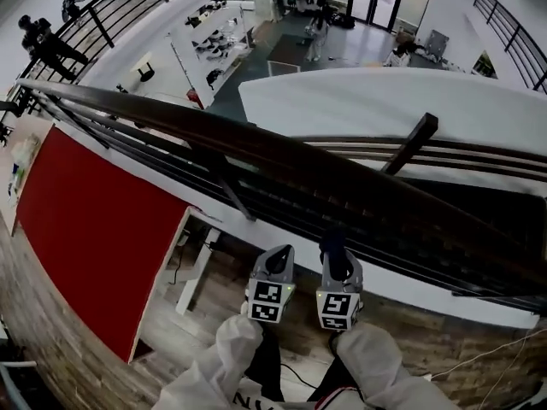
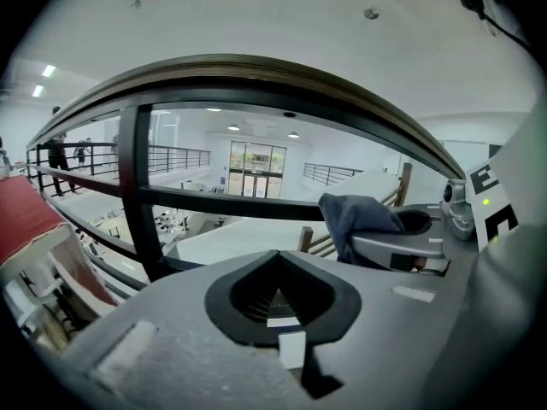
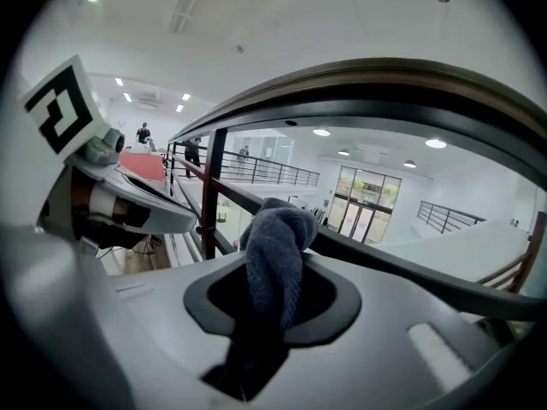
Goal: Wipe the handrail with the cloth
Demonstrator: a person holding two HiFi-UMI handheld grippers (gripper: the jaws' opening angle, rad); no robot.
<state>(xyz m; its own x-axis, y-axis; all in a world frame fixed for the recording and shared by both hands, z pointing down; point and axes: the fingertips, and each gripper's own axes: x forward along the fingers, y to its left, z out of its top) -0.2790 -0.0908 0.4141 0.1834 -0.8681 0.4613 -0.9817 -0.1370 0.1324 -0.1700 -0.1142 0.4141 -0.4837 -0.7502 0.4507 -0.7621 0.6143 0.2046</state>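
Observation:
The handrail [image 1: 256,143] is a dark brown bar on black railing, crossing the head view from upper left to lower right. Both grippers are just below it, side by side. My right gripper [image 1: 335,250] is shut on a dark blue-grey cloth [image 3: 278,254], which bunches up out of the jaws and sits under the handrail [image 3: 385,84]. My left gripper [image 1: 278,256] is shut with nothing in it. In the left gripper view the handrail [image 2: 282,75] arches overhead, and the cloth [image 2: 359,216] shows to the right in the other gripper.
Black rails and an upright post [image 2: 137,186] run below the handrail. A red panel [image 1: 94,229] stands at the left over wooden flooring [image 1: 51,331]. Beyond the railing is a drop to a lower floor [image 1: 282,49] with people and racks.

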